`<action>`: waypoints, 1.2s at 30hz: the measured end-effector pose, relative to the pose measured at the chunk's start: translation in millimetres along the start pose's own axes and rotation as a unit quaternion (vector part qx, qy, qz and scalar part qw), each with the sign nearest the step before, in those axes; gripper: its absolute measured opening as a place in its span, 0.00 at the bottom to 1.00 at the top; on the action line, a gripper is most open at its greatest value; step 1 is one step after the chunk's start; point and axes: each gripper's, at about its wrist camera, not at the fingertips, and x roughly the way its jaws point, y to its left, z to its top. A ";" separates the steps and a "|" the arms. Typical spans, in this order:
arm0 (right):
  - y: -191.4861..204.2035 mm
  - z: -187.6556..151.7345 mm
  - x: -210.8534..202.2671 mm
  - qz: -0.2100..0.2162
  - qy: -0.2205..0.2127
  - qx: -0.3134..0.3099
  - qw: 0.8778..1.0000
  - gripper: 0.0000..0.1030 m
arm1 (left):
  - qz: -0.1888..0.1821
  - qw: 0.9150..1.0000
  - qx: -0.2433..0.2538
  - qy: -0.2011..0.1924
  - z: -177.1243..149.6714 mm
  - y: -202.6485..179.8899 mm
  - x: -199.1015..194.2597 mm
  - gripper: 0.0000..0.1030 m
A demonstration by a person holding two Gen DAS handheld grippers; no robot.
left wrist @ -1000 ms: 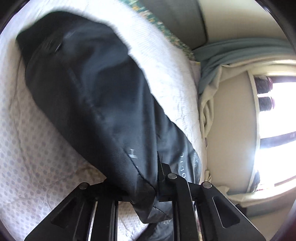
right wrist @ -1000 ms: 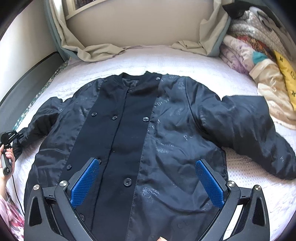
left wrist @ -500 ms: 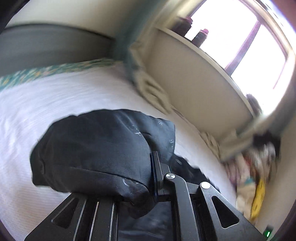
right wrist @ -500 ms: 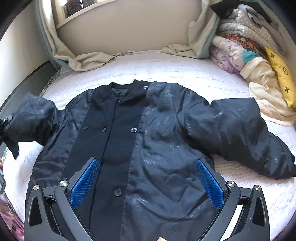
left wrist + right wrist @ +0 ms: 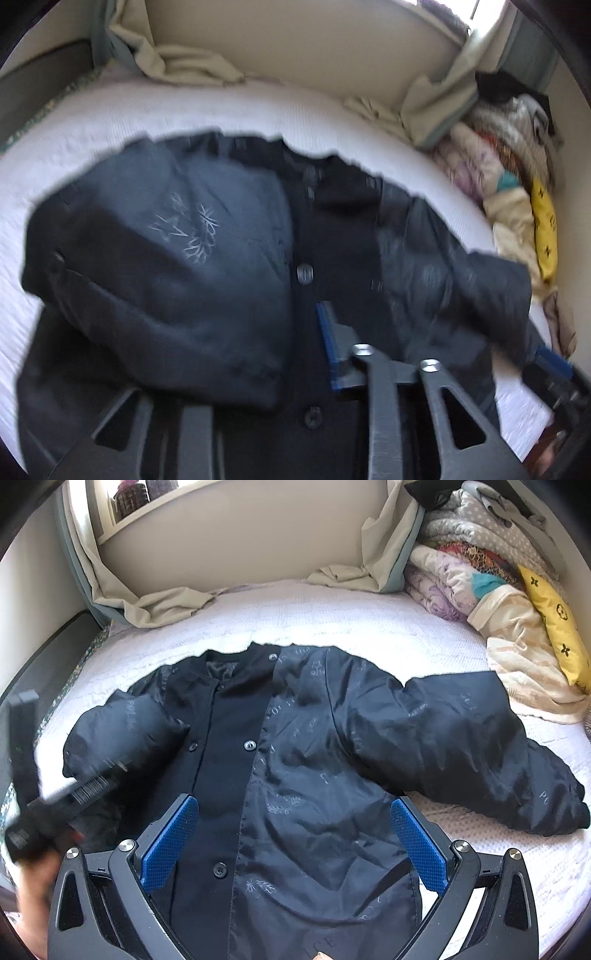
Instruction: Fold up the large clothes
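Jacket: your dark jacket [image 5: 314, 775] lies front-up across the white bed [image 5: 332, 616], collar toward the wall, its button placket running toward you.
Left sleeve: the sleeve [image 5: 159, 266] on your left side is folded in over the chest and lies bunched there, its cuff end close to the placket.
Right sleeve: the other sleeve [image 5: 480, 746] is stretched out flat on the bed, pointing toward the pile of bedding.
Left gripper: your left gripper [image 5: 295, 354] hovers just above the folded sleeve; its fingers have just been opening. One blue pad [image 5: 327, 343] shows clear of the cloth; the other finger is hidden behind the sleeve. From the right wrist view the tool is a blur at the jacket's left edge.
Left grip state: fingers partly spread, and you are pinching nothing that can be seen.
Right gripper: your right gripper [image 5: 295, 845] hangs over the jacket's lower front, fingers spread wide, both blue pads clear of the fabric.
Bedding pile: folded blankets [image 5: 480, 565] and a yellow cushion [image 5: 554, 620] sit at the far right corner, well apart from the jacket body.
Curtain: a pale curtain [image 5: 147, 602] trails onto the bed near the wall.
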 end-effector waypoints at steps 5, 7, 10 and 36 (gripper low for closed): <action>0.4 -6.2 17.0 0.005 0.040 -0.004 0.999 1.00 | 0.038 0.996 0.073 -0.039 -20.5 -7.6 -31.0 0.89; 4.6 -11.8 26.5 0.003 0.060 -0.015 0.998 1.00 | 0.062 0.989 0.115 -0.067 -27.4 -9.3 -52.4 0.93; 16.9 -25.2 43.3 -0.004 0.090 -0.040 0.995 1.00 | 0.088 0.978 0.164 -0.099 -38.7 -9.1 -82.8 0.97; 57.4 -79.2 89.7 -0.048 0.095 -0.133 0.985 1.00 | 0.100 0.945 -0.015 -0.311 5.1 102.0 -218.4 1.00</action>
